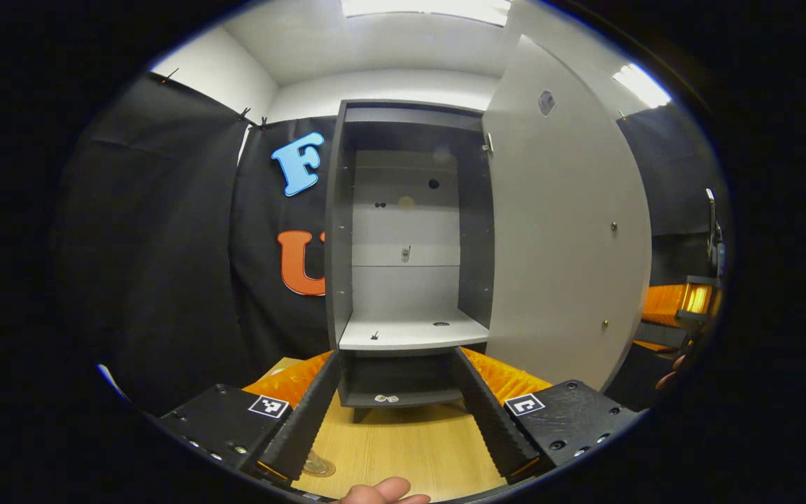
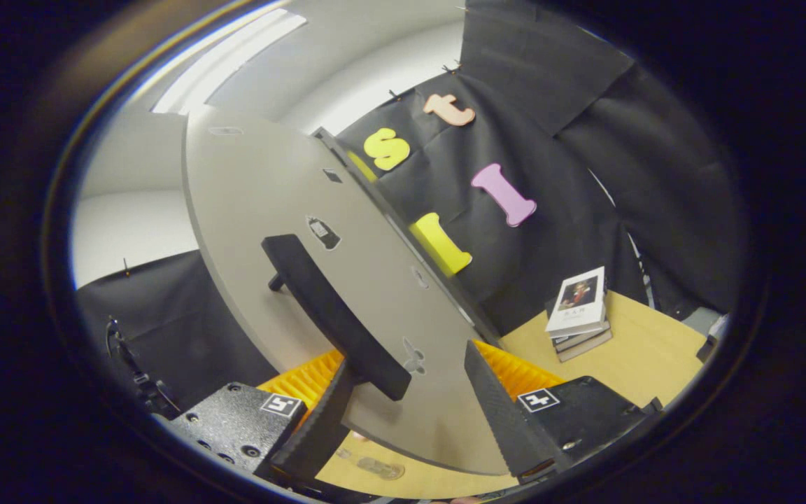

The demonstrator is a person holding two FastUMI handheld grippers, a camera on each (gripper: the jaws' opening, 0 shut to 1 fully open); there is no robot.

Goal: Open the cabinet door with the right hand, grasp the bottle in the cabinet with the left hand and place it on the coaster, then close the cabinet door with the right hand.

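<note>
Left gripper [image 1: 397, 367]: held wide open, empty, cabinet [image 1: 410, 238] straight ahead.
Right gripper [image 2: 406, 371]: spread open; door handle [image 2: 333, 315] lies by its left finger.
Door [image 2: 270, 210]: swung open.

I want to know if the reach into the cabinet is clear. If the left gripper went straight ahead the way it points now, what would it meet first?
The left gripper, fingers open, points at the open cabinet. Straight on, the lower shelf edge looks likeliest to be met first, though depth is unclear.

No readable wording appears anywhere: the square black-and-white coded markers [image 1: 268, 406] on the gripper bodies carry patterns rather than letters, and the print on the cover of the top book [image 2: 577, 302] is too small to read.
</note>
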